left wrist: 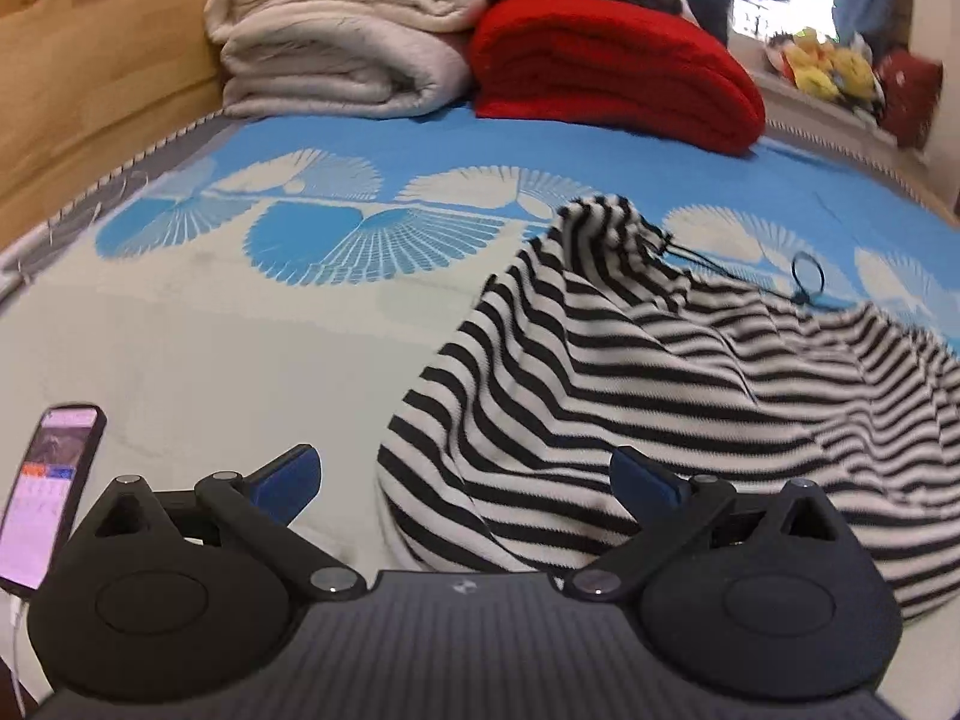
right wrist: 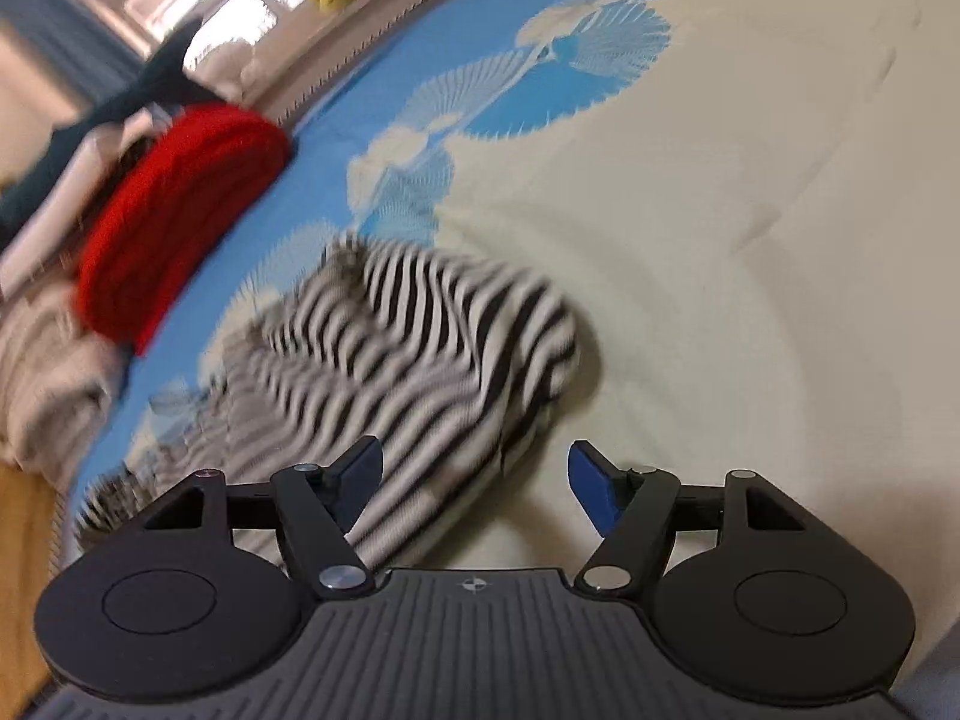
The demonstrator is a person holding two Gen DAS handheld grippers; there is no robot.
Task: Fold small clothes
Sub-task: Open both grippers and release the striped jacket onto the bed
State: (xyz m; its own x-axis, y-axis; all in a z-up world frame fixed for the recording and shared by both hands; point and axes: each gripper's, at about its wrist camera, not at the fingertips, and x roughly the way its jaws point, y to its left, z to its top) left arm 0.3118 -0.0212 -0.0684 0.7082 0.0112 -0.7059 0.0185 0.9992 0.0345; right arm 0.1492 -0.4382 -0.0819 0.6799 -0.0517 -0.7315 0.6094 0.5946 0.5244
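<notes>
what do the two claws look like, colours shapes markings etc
Both look alike. The left claw and right claw each have two blue fingertips on black linkage bars with silver pivot pins, round black housings either side, and a grey ribbed body with a small round logo. No cables or sleeves show on them.

The left wrist view is taken from just behind the left gripper (left wrist: 465,483), low over the bed (left wrist: 198,348), and is faced along it toward the folded red blanket (left wrist: 606,72) at the far end. The right wrist view is taken from behind the right gripper (right wrist: 475,480), tilted, close above the same bed (right wrist: 750,276). The striped garment (left wrist: 630,396) is seen near in both views (right wrist: 420,348), as are the red blanket (right wrist: 180,210) and the blue-and-cream cover.
</notes>
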